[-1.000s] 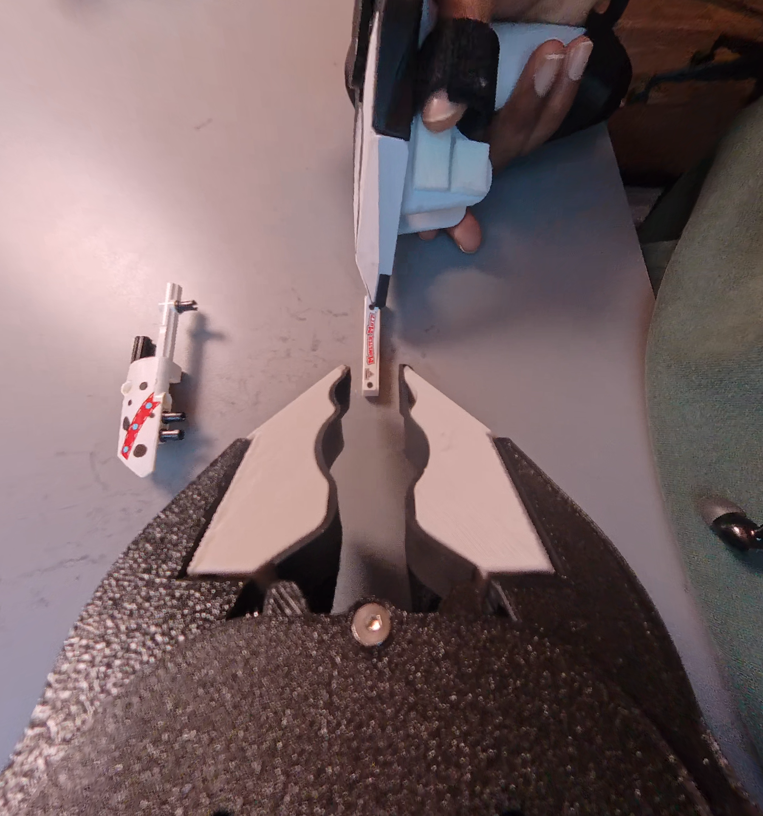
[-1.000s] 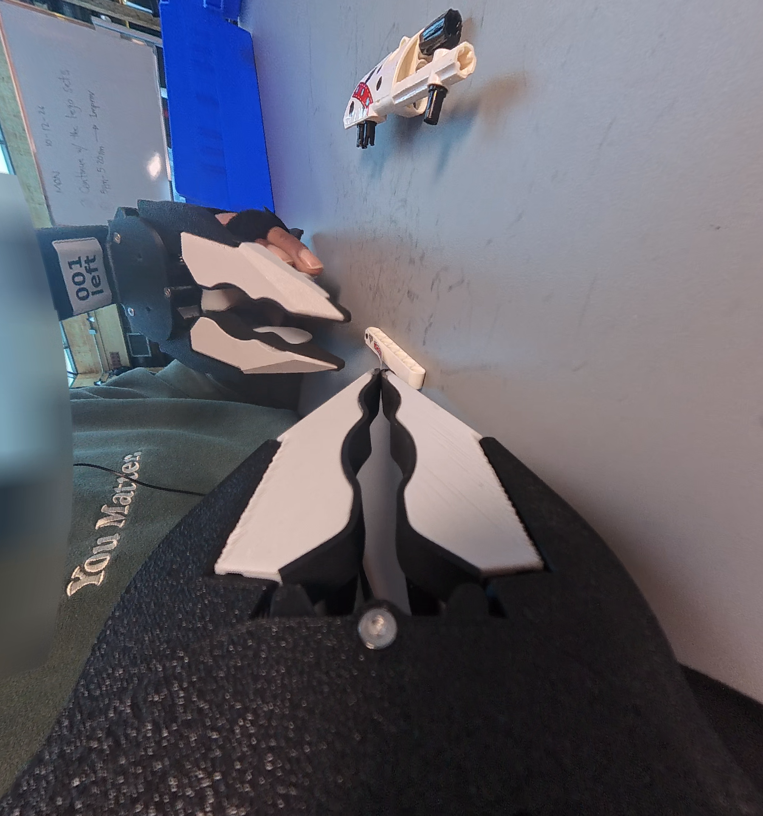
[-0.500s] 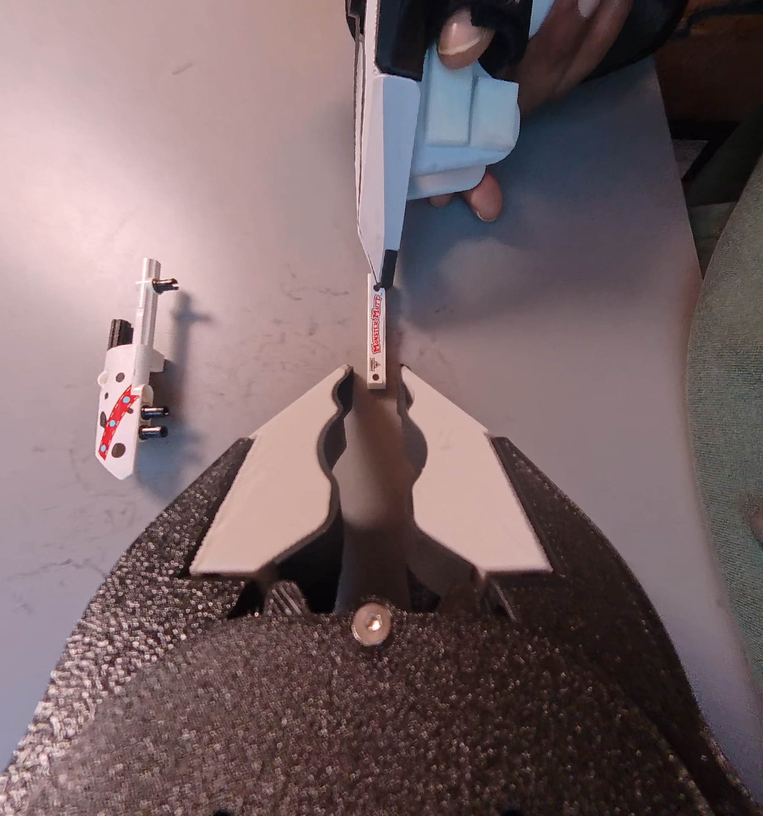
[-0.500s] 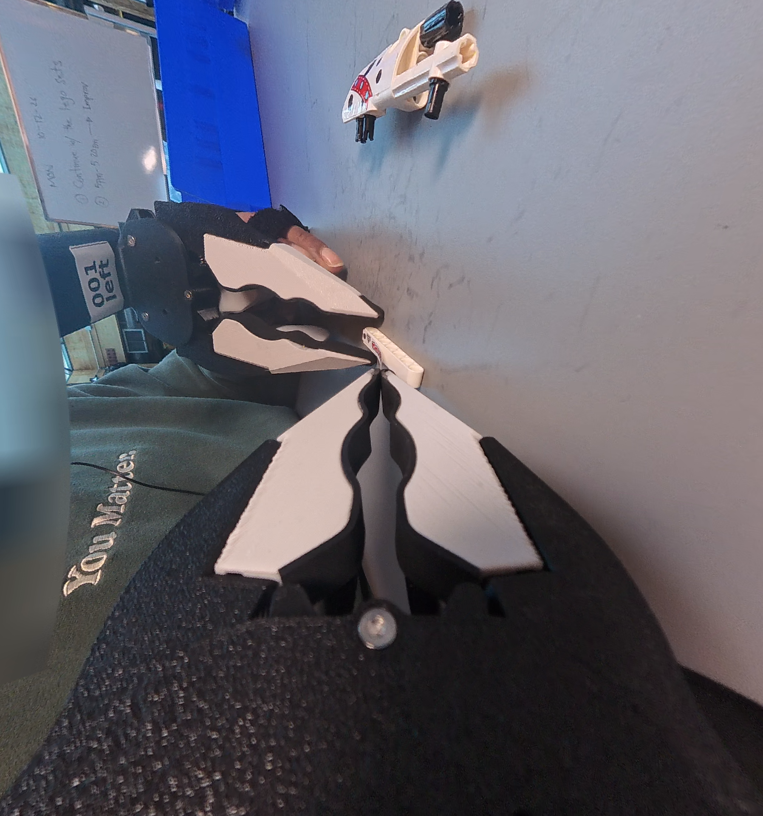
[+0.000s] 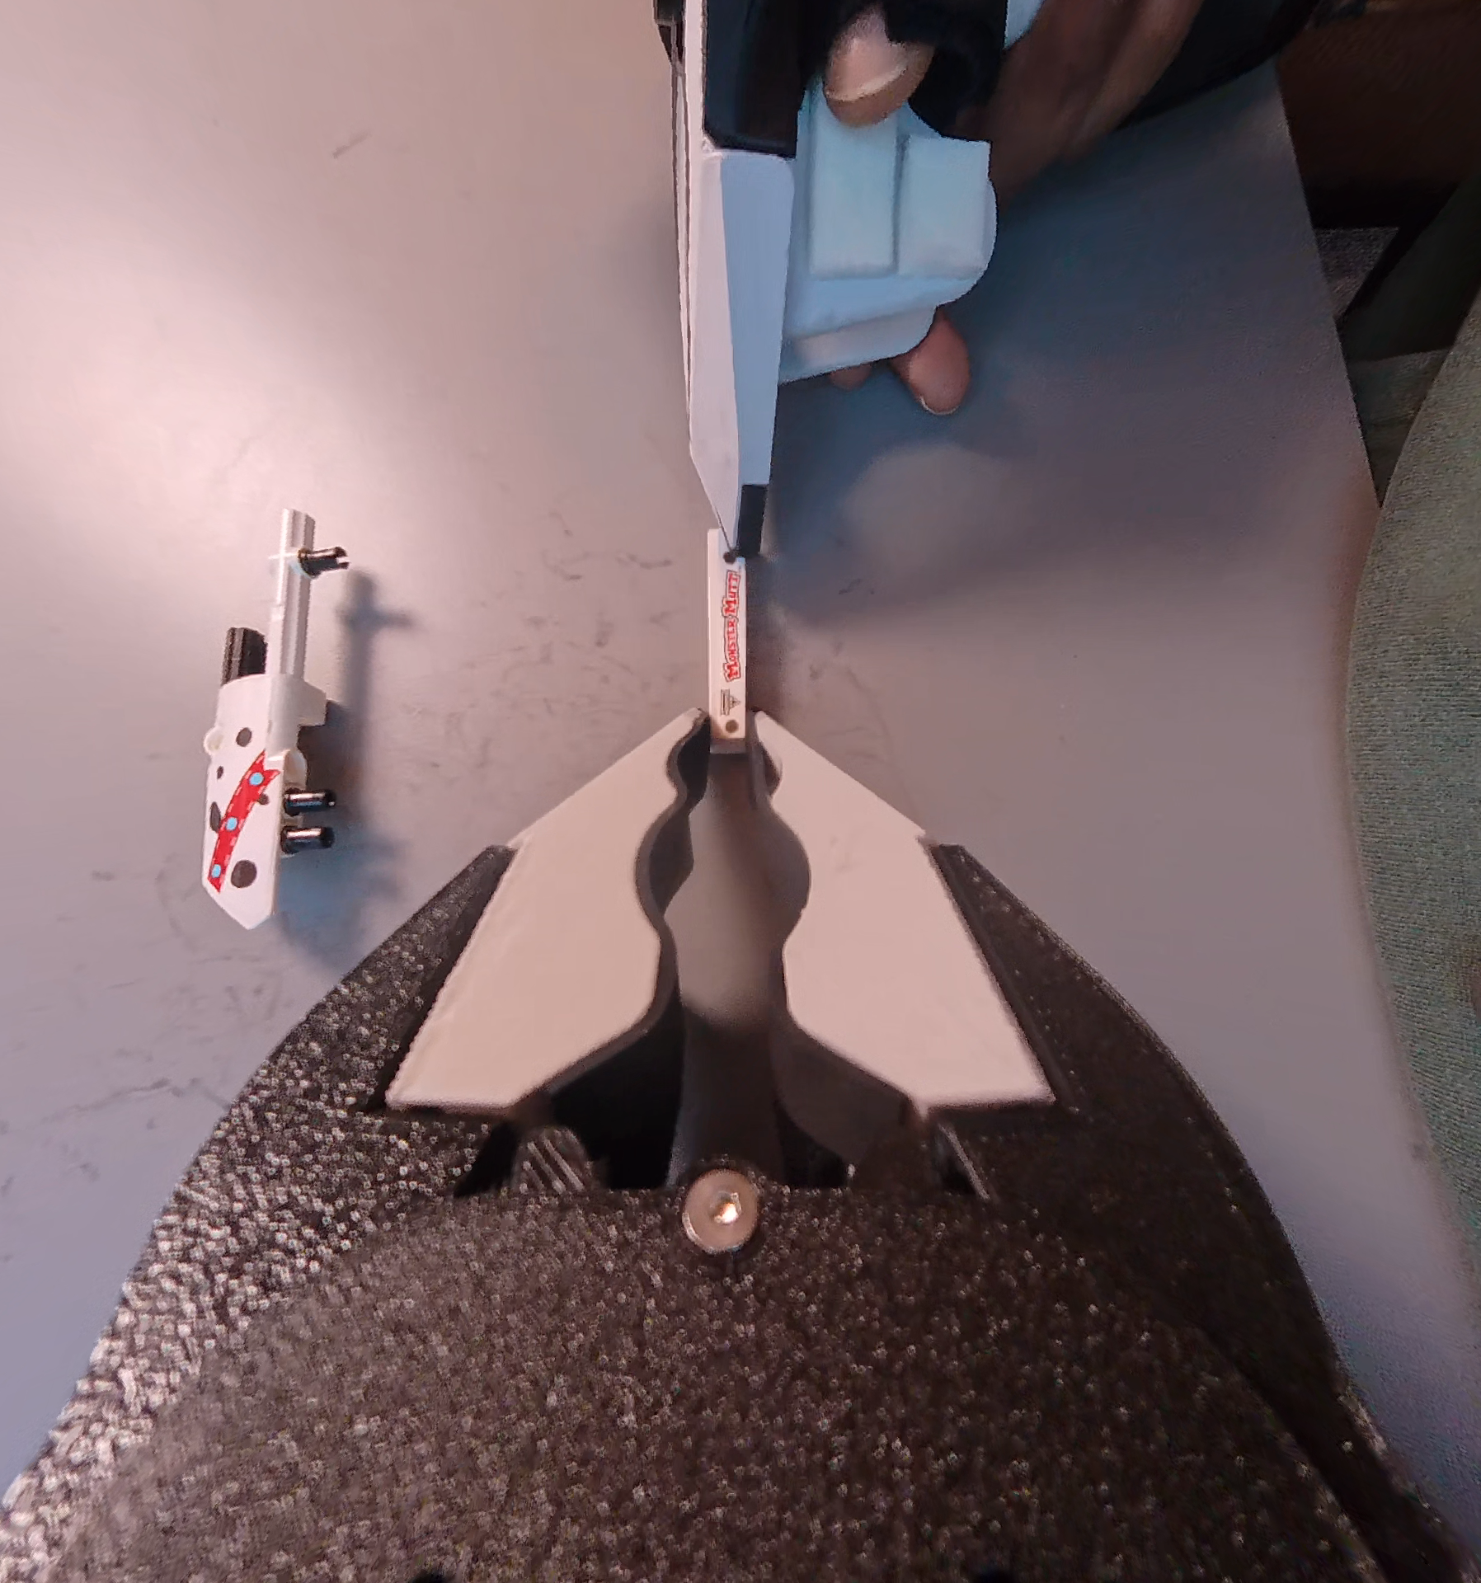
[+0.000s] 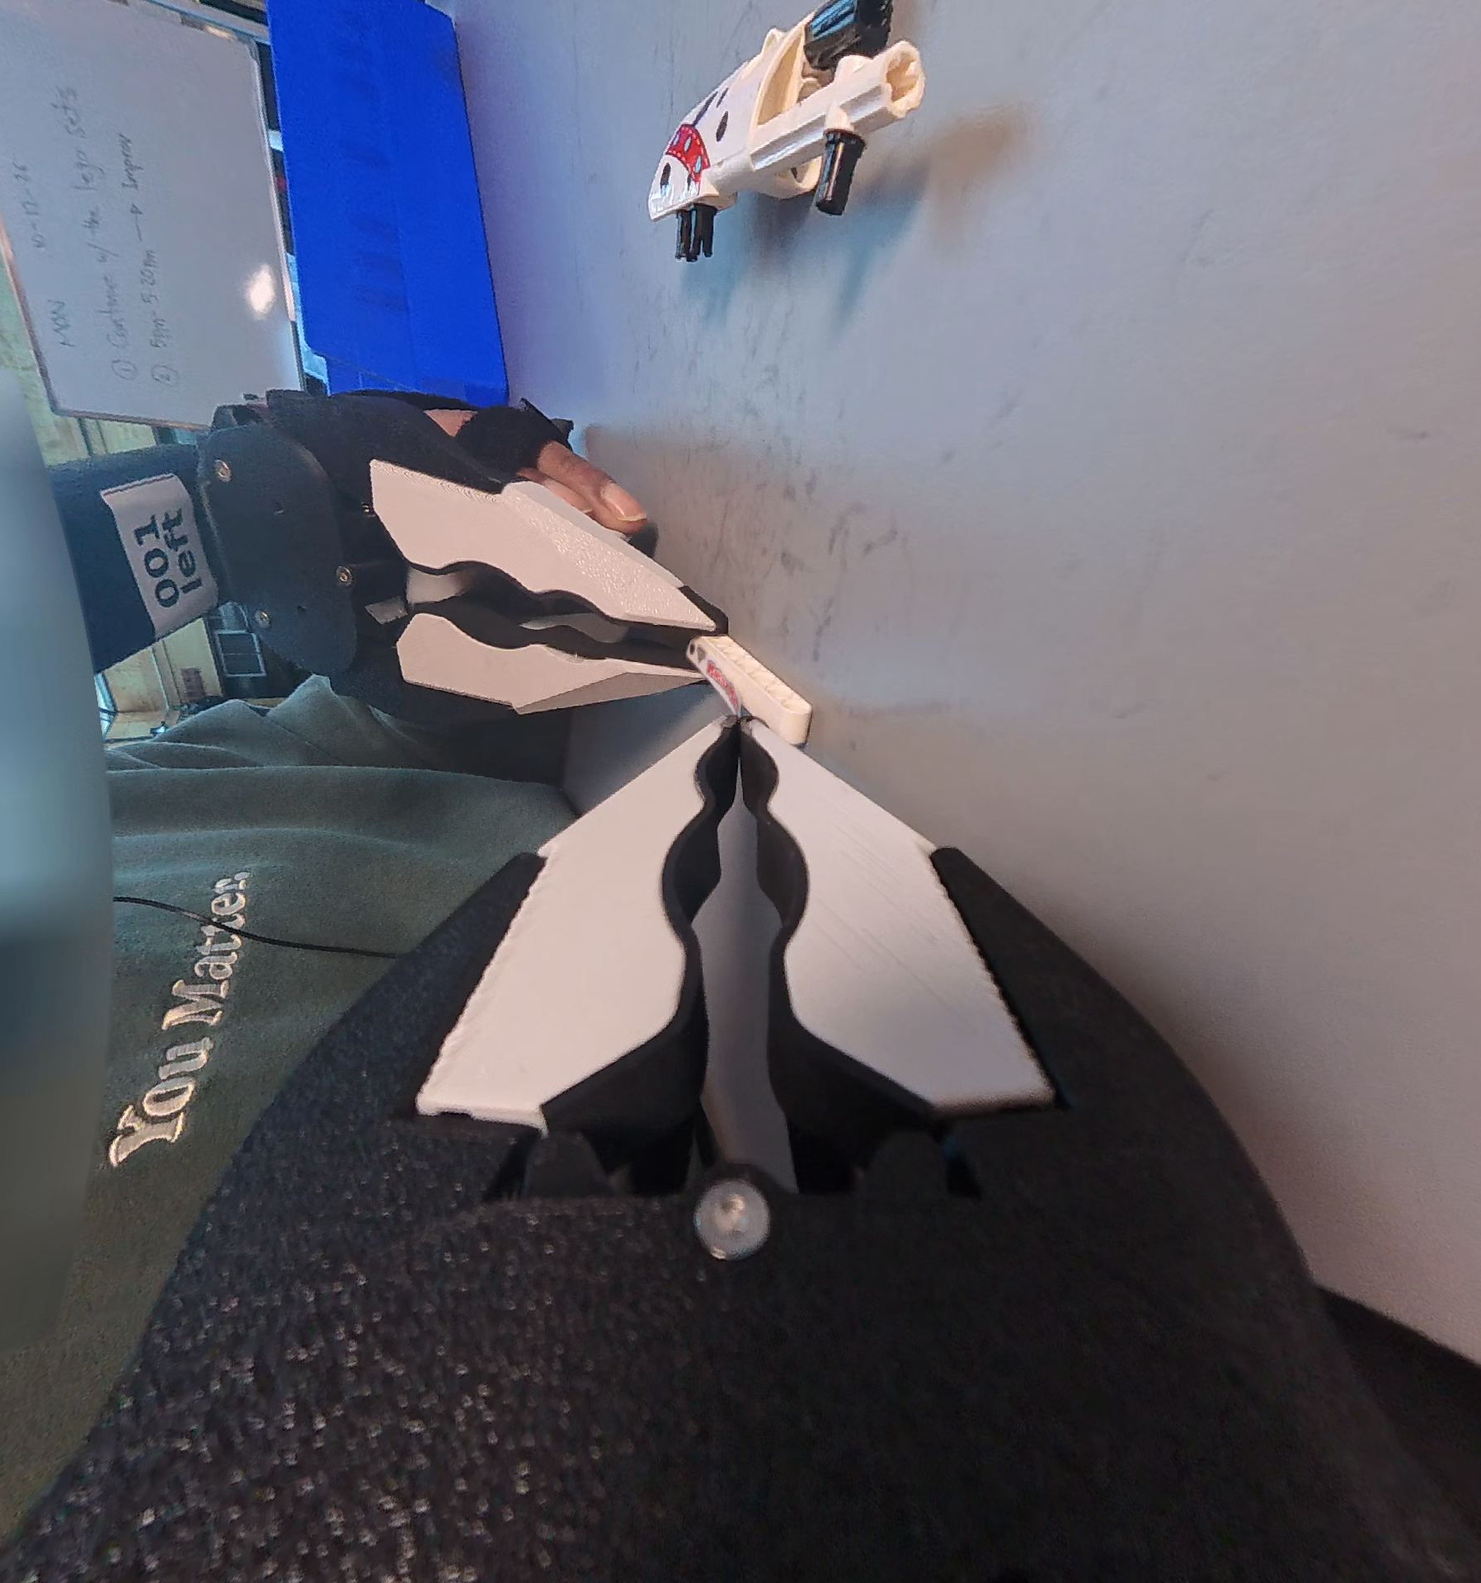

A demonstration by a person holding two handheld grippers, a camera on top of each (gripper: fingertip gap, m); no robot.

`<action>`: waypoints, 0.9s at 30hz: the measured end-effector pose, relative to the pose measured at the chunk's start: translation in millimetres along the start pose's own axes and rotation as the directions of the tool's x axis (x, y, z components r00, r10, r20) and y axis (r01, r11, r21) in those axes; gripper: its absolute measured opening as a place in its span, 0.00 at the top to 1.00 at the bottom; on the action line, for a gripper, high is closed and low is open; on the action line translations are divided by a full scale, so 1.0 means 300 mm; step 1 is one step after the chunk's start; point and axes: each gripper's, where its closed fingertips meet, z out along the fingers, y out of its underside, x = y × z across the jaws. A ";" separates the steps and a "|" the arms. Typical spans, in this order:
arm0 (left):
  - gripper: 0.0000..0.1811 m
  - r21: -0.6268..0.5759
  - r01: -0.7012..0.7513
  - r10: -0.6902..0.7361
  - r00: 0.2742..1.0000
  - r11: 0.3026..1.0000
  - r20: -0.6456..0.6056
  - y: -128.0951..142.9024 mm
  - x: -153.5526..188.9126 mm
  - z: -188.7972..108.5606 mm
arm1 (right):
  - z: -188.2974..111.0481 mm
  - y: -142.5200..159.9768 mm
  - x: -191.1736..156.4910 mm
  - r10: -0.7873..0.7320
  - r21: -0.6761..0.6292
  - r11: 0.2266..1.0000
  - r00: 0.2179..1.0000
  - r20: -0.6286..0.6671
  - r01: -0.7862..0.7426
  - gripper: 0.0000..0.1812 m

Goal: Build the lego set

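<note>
1. My left gripper (image 5: 730,728): jaws narrowed, pinching near end of the white stickered lego beam (image 5: 729,630).
2. My right gripper (image 6: 738,728): jaws clenched together, tips touching the beam's far end.
3. Spotted white lego subassembly (image 5: 256,771) lies well left of my left jaws on the grey table (image 5: 377,300).

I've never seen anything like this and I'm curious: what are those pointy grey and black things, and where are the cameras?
They are two hand-held grippers, like big tweezers that a person squeezes. Each one carries a camera looking along its two fingers. One picture comes from the left gripper and the other from the right gripper. On the grey table lies a spotted white Lego assembly with black pins. The left gripper pinches one end of a thin white Lego beam that has a sticker on it. The right gripper is shut, and its tip touches the beam's other end.
</note>
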 end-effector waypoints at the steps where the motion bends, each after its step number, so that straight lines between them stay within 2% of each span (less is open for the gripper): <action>1: 0.96 0.000 0.000 0.000 1.000 1.000 -0.004 0.000 0.002 0.000 | 0.000 0.000 0.000 0.003 0.000 1.000 1.000 0.002 -0.003 1.00; 16: 0.96 0.008 0.034 -0.034 0.999 0.999 -0.032 0.004 0.004 -0.001 | 0.000 -0.007 -0.004 0.010 0.023 1.000 1.000 0.011 -0.011 1.00; 18: 0.96 0.008 0.035 -0.035 0.999 0.999 -0.033 0.004 0.004 -0.001 | -0.001 -0.013 -0.018 0.016 0.040 0.999 0.999 0.041 -0.018 1.00; 22: 0.96 0.009 0.039 -0.039 0.999 0.999 -0.035 0.003 0.005 -0.001 | -0.015 -0.039 -0.097 0.037 0.097 0.994 0.982 0.184 -0.056 1.00; 25: 0.96 0.009 0.044 -0.044 0.998 0.999 -0.037 0.003 0.005 -0.001 | -0.017 -0.034 -0.091 0.002 0.098 0.995 0.990 0.143 -0.016 1.00; 27: 0.96 0.010 0.049 -0.049 0.998 0.999 -0.040 0.003 0.005 -0.001 | -0.012 -0.023 -0.074 0.047 0.088 0.994 0.987 0.151 -0.061 1.00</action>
